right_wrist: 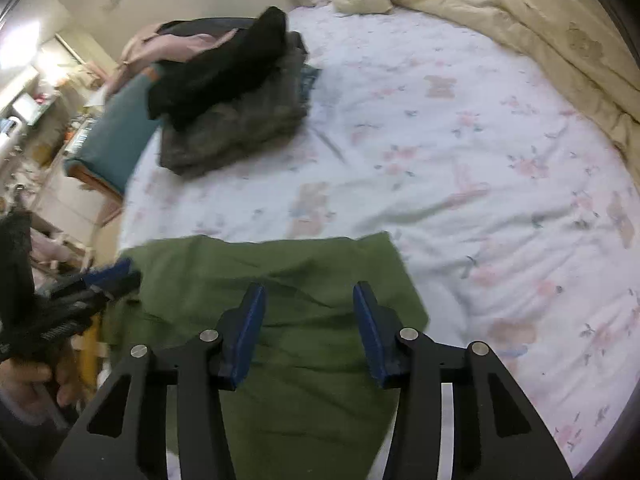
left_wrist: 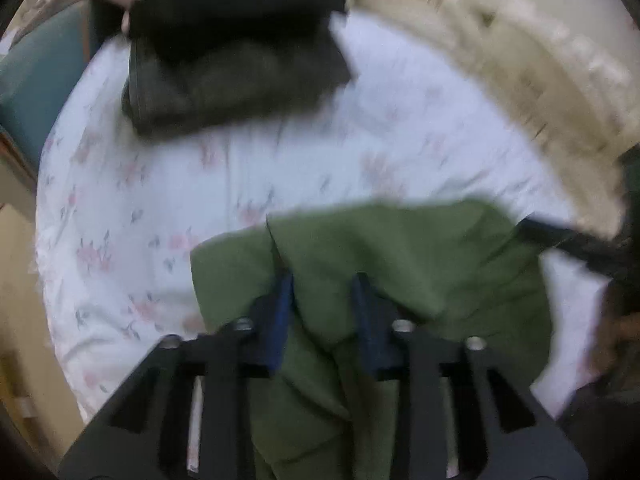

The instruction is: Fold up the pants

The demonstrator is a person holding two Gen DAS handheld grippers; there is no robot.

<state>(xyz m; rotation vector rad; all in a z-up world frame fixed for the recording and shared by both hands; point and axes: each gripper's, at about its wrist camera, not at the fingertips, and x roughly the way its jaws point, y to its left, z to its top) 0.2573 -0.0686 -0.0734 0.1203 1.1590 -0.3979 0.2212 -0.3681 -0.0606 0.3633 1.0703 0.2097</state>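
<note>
Green pants (left_wrist: 400, 264) lie on the near part of a floral bed sheet (left_wrist: 200, 168); they also show in the right wrist view (right_wrist: 288, 280). My left gripper (left_wrist: 324, 280) is open, its blue pads on either side of a ridge of green cloth, not closed on it. It also shows at the left edge of the right wrist view (right_wrist: 108, 276). My right gripper (right_wrist: 308, 292) is open, hovering just above the green pants with nothing between its pads.
A stack of folded dark clothes (right_wrist: 236, 108) sits at the far left of the bed (left_wrist: 232, 68). A cream duvet (right_wrist: 540, 28) is bunched along the far right (left_wrist: 540, 80). A teal chair (right_wrist: 116, 132) and room clutter stand beyond the left edge.
</note>
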